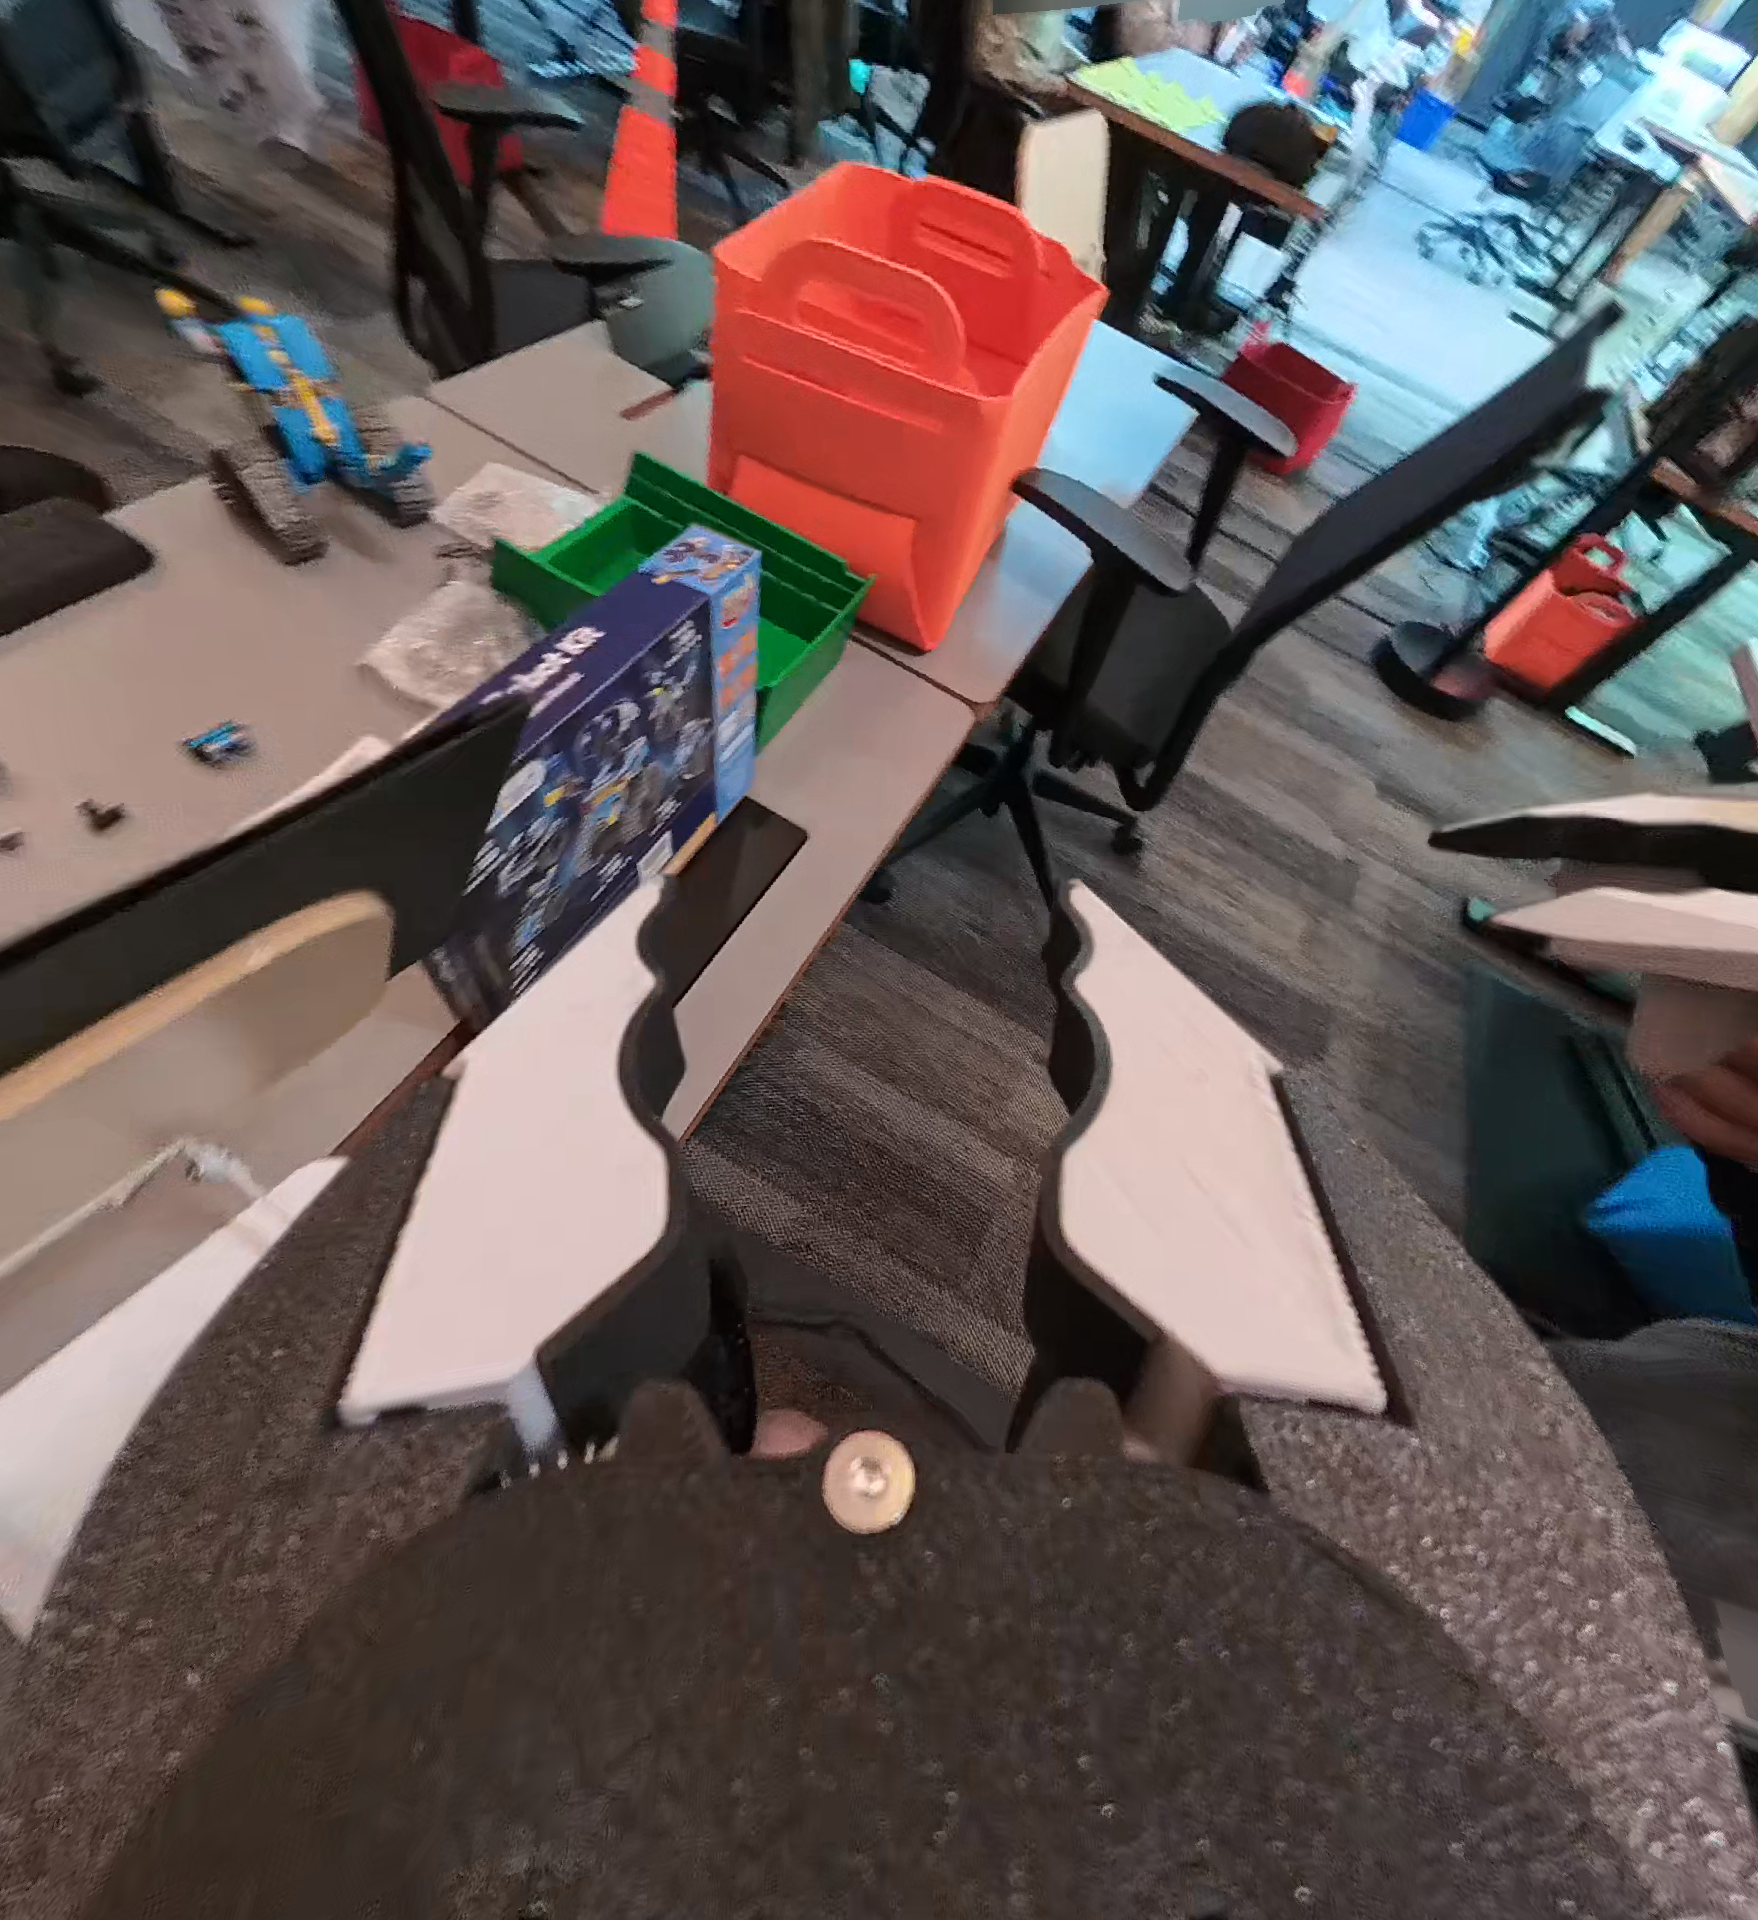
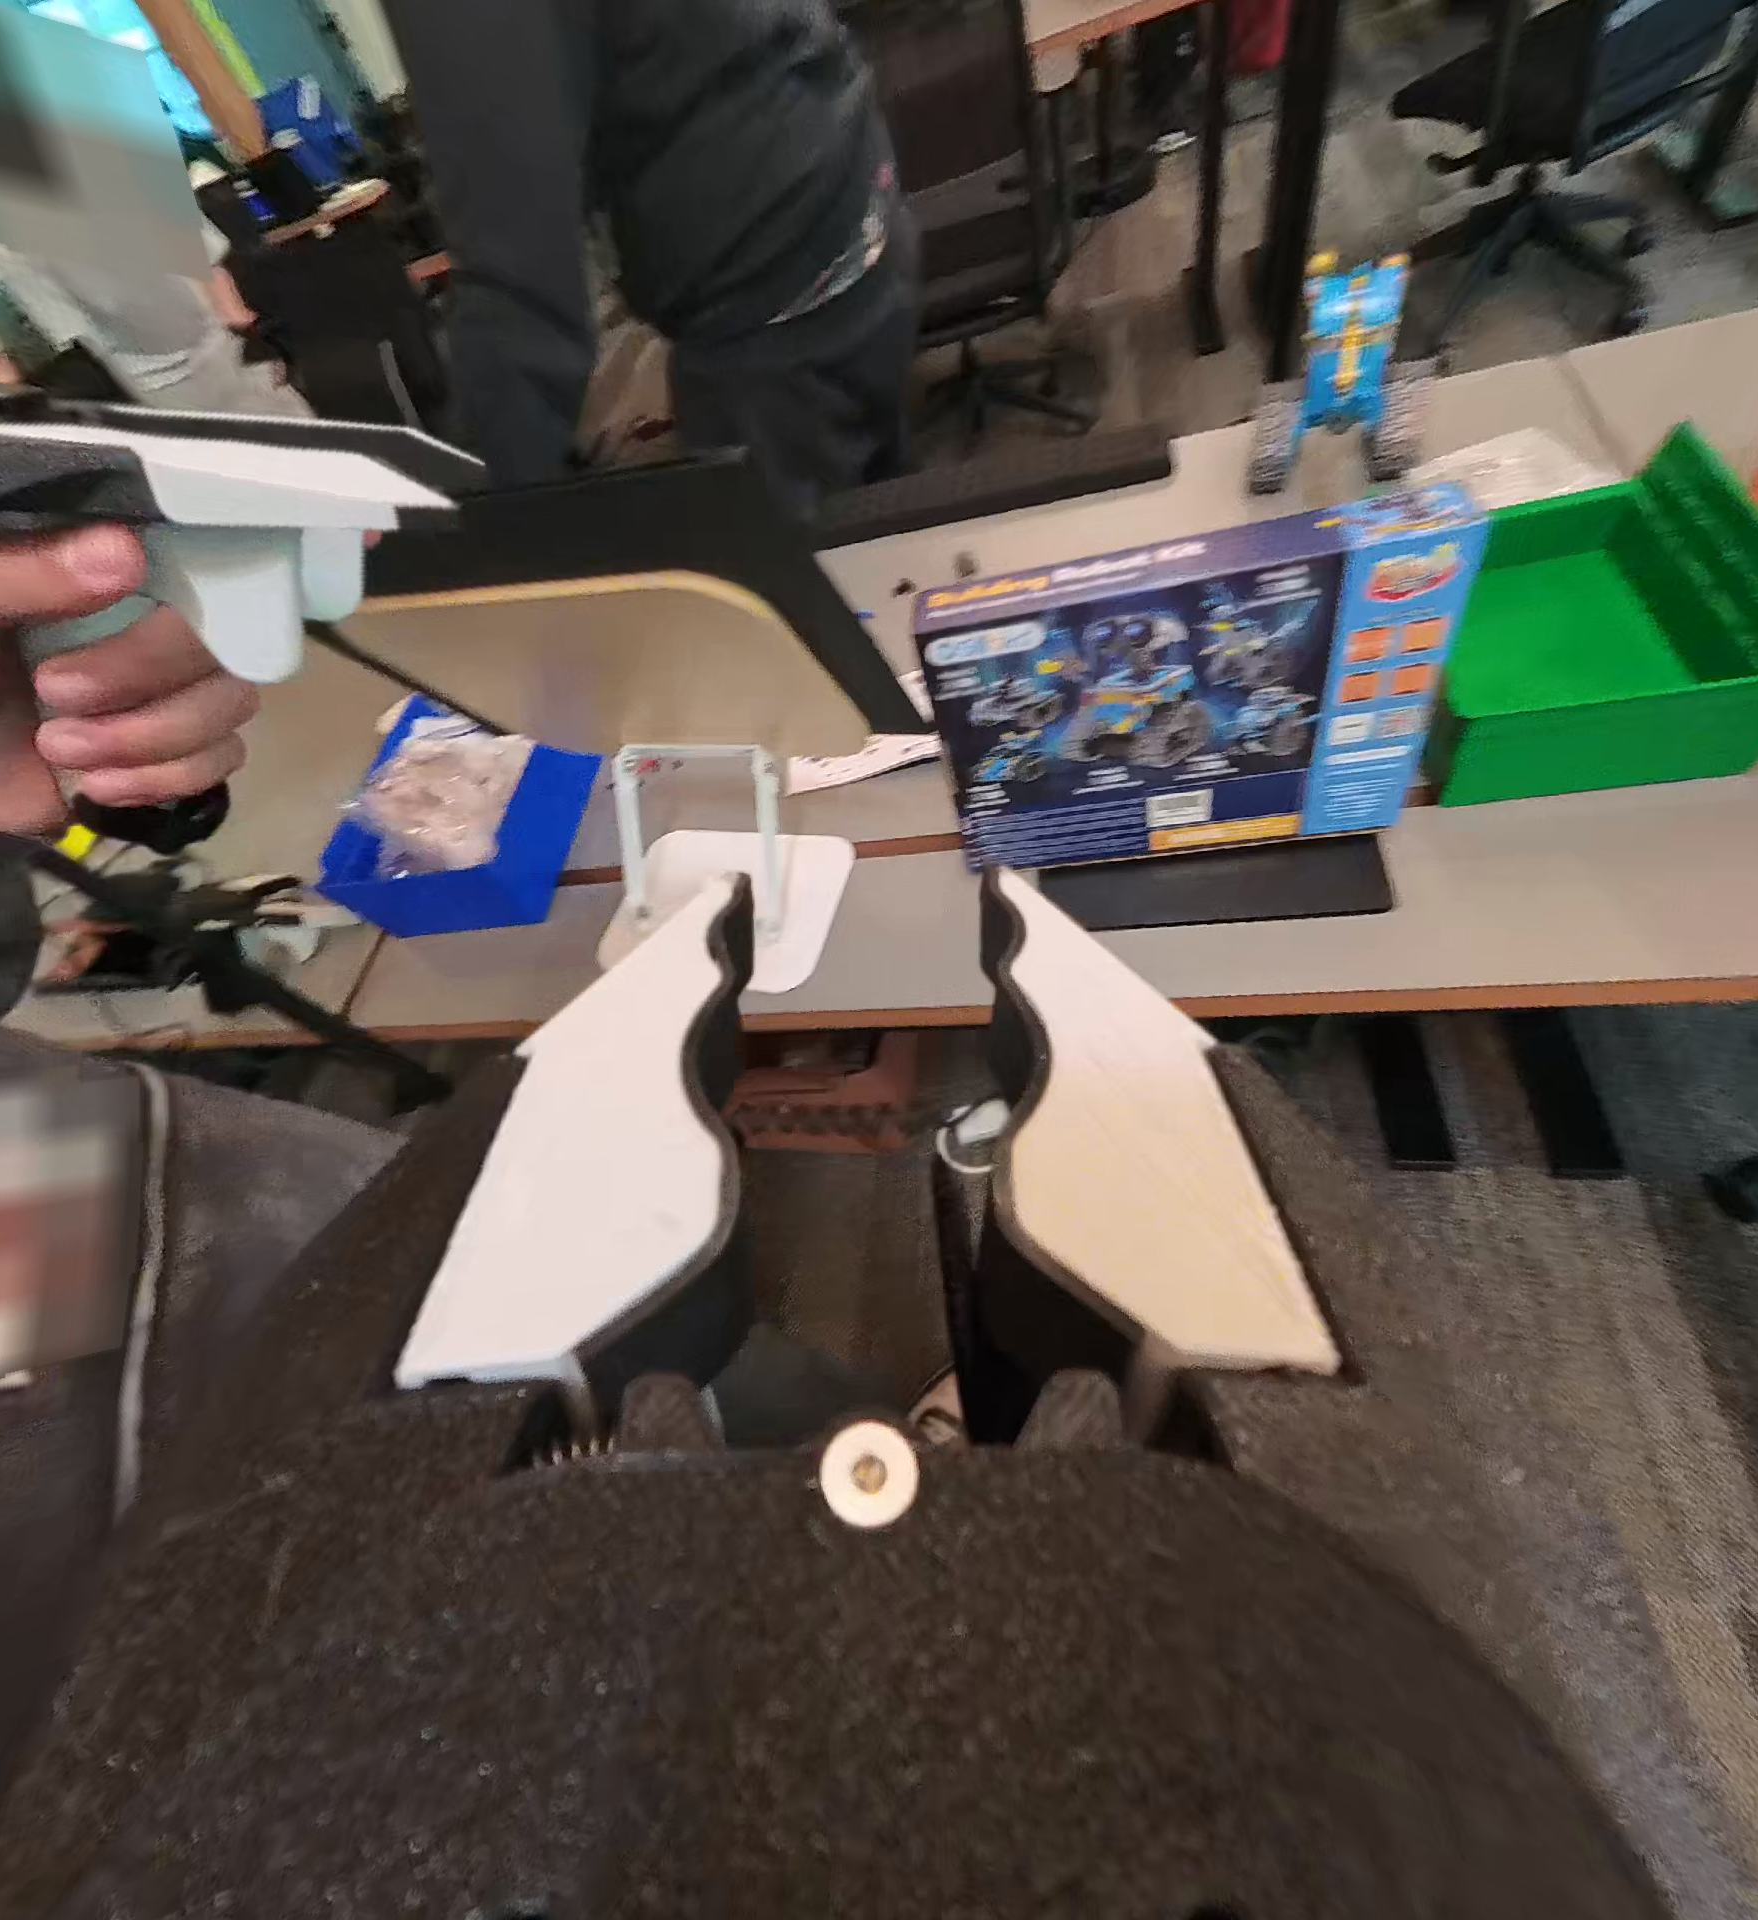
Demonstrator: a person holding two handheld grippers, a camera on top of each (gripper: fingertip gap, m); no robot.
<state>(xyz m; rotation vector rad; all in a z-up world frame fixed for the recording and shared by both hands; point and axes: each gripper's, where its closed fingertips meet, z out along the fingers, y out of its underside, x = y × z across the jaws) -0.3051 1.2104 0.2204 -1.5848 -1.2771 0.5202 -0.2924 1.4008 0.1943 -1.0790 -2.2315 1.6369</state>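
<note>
My left gripper [image 1: 859,899] is open and empty, held in the air off the corner of a grey table [image 1: 854,769]. Nearest it is an upright dark-blue toy kit box [image 1: 605,790]. My right gripper [image 2: 864,888] is open and empty, held before the table's front edge [image 2: 1270,1003], between a white stand [image 2: 719,862] and the same box [image 2: 1187,686]. The other gripper shows at the right of the left wrist view [image 1: 1446,873] and at the left of the right wrist view [image 2: 444,473], held by a hand [image 2: 75,686].
A green tray [image 1: 813,623] [image 2: 1623,634] and an orange bin [image 1: 896,395] stand behind the box. A blue toy robot [image 1: 303,416] [image 2: 1348,364], a blue bin of bagged parts [image 2: 459,831], a black mat [image 2: 1218,883], an office chair [image 1: 1218,623] and a standing person [image 2: 709,208] are around.
</note>
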